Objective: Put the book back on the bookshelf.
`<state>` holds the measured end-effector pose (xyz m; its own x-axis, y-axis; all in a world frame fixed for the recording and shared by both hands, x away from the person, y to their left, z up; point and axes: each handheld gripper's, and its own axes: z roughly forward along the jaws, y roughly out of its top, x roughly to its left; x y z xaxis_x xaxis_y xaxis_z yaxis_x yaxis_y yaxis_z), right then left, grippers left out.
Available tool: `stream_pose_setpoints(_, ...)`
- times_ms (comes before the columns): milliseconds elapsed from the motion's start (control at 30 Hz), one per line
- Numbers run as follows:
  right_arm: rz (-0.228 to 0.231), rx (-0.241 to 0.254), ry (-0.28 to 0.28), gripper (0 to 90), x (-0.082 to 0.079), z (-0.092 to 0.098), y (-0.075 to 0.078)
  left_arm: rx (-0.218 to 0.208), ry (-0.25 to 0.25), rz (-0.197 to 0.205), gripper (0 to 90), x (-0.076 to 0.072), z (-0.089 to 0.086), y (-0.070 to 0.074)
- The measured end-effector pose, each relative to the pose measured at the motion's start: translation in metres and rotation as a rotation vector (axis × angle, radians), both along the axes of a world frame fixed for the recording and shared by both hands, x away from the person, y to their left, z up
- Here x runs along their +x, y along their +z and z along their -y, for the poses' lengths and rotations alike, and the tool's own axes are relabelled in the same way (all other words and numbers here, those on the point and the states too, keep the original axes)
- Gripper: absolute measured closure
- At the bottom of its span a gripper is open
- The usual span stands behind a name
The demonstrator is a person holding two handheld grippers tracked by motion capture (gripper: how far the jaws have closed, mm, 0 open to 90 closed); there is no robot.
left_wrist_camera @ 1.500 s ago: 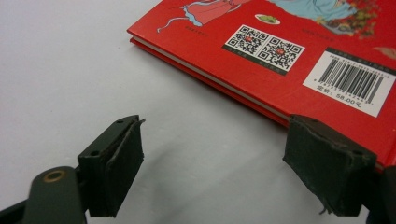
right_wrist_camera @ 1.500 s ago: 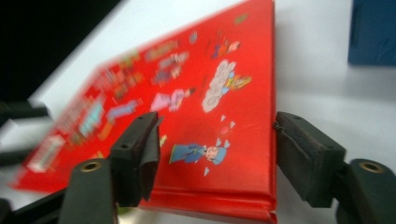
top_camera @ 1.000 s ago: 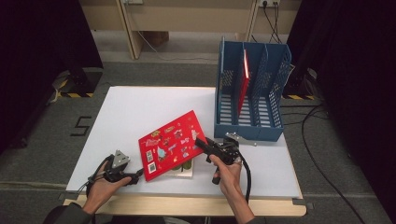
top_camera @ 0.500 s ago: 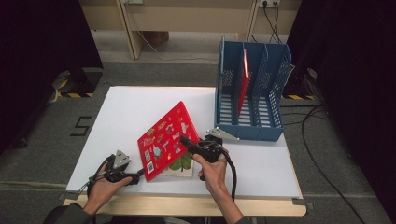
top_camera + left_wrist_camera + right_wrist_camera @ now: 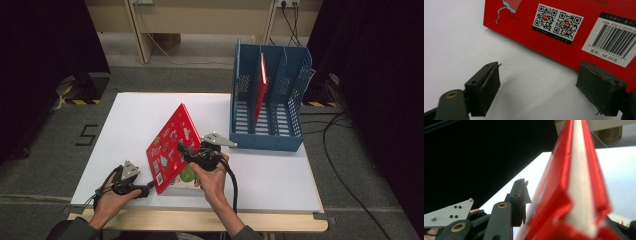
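Now your right tongs (image 5: 186,151) are clamped on the edge of the red book (image 5: 170,146), having just been closing and then easing a touch, and the book is tilted up off the white surface (image 5: 135,125), its lower corner down near another book (image 5: 186,176) lying flat beneath. Your left tongs (image 5: 146,187) rest on the surface with jaws apart and nothing between them, just beside the red book's barcode corner. The blue file rack (image 5: 270,100) stands well apart, a red book (image 5: 261,87) upright inside it.

Lab/recording setup: white table (image 5: 135,120) btwn black curtains (image 5: 45,45), hazard-taped stand bases (image 5: 75,100), cables (image 5: 345,150) on grey carpet.
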<state>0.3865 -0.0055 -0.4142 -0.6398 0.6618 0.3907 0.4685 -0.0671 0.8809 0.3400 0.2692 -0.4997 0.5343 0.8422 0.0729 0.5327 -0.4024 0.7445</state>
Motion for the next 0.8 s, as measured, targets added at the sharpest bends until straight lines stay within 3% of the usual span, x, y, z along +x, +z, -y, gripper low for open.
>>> stream_pose_setpoints(33,0.024,-0.021,-0.007,64.9,0.001,-0.003,0.001,-0.004,0.0,-0.001,17.3,0.0,0.0,0.0)
stream_pose_setpoints(133,0.042,-0.039,-0.013,67.2,0.002,-0.006,0.002,-0.006,-0.003,-0.001,17.2,0.0,-0.001,0.0)
stream_pose_setpoints(233,0.032,-0.019,-0.015,70.2,0.005,-0.009,0.004,-0.014,-0.008,-0.014,17.2,0.001,-0.002,0.0)
stream_pose_setpoints(333,0.004,0.037,0.0,75.3,0.008,-0.015,0.008,-0.054,-0.005,-0.036,17.4,0.002,-0.004,0.0)
stream_pose_setpoints(467,0.016,0.058,0.048,78.8,0.011,-0.027,0.018,-0.066,0.022,-0.012,18.1,0.002,-0.007,0.002)
stream_pose_setpoints(800,0.093,-0.013,0.109,79.2,0.016,-0.045,0.054,-0.103,0.051,0.014,18.3,0.002,-0.014,0.006)
